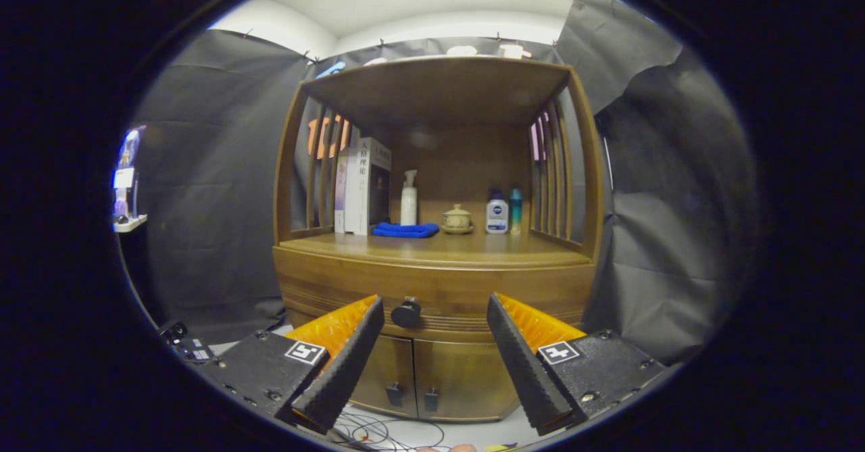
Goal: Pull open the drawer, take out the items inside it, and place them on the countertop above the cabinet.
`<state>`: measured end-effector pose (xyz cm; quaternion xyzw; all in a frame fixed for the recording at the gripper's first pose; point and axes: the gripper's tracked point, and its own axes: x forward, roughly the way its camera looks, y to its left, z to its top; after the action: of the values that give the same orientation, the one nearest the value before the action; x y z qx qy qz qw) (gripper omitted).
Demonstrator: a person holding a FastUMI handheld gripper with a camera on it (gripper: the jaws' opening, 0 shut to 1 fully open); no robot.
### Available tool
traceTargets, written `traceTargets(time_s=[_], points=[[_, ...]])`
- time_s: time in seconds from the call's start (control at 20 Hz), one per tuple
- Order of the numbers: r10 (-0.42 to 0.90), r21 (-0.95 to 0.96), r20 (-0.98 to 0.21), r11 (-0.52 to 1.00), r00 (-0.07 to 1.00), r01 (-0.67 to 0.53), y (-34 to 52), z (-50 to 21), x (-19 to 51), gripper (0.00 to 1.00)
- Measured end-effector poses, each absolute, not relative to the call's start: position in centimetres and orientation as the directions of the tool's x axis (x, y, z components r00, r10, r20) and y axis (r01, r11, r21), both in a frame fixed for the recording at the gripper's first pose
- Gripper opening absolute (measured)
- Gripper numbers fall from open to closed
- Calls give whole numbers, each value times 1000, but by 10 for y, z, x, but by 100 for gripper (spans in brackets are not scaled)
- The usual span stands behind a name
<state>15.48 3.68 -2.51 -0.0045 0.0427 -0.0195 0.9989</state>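
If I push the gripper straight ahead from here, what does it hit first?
Most likely the closed drawer front, near its dark round knob. The gripper is open, and the knob sits between the fingers, closer to the left one. Depth is hard to judge, so the gap is uncertain.

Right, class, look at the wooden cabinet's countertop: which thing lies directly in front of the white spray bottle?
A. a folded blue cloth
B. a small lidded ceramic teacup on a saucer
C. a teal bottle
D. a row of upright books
A: the folded blue cloth lies just in front of the white spray bottle on the wooden countertop, while the open gripper hangs before the round dark drawer knob.
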Motion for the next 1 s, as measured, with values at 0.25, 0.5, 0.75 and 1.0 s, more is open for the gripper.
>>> traceTargets(time_s=[0.25, 0.5, 0.75, 1.0], points=[[-46, -8, -183, 999, 982, 46, 51, -60, 212, 99], [-75, -9, -268, 997, 960, 75, 56, -89, 248, 98], [-92, -41, -299, 996, 950, 84, 59, -101, 263, 90], [-116, -61, -325, 993, 939, 102, 61, -108, 270, 65]])
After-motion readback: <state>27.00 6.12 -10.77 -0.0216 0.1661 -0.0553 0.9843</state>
